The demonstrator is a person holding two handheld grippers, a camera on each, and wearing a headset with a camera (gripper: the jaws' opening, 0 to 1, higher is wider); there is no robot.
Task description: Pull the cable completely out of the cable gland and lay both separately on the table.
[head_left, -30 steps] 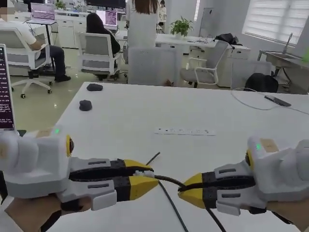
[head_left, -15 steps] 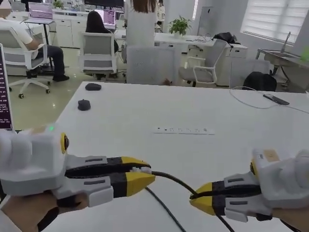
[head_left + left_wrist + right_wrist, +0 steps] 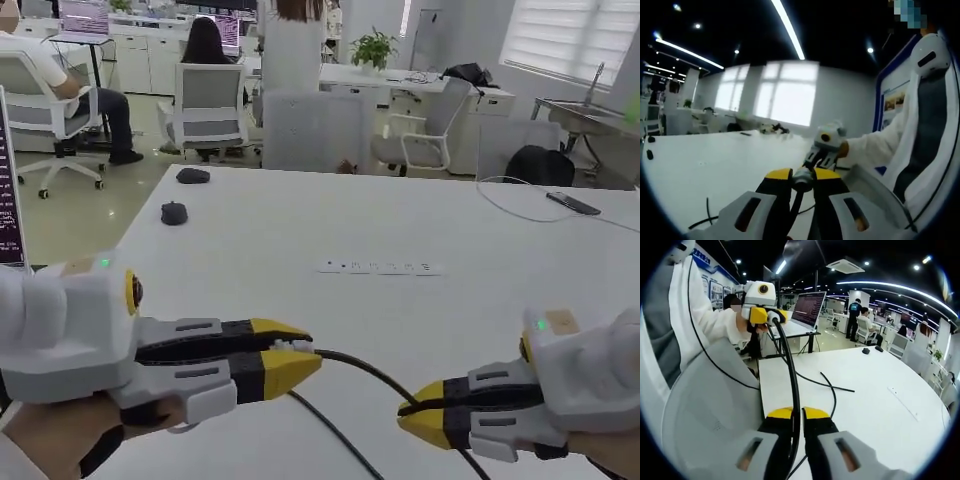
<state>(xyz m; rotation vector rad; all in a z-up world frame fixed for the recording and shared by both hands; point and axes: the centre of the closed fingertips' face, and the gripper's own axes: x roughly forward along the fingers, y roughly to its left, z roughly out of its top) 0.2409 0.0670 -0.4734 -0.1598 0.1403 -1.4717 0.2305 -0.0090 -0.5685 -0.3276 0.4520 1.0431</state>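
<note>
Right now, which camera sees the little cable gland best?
The left gripper view: the cable gland sits close up, pinched in the left claw. The head view shows it as a small pale bit at that claw's tips. The right gripper view shows it far off and tiny.

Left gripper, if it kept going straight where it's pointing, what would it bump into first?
Probably the right gripper, almost dead ahead along the cable that links them, though depth is hard to judge.

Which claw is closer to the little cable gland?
Left. The left claw is clamped on the cable gland. The right claw grips the cable further along, apart from it.
</note>
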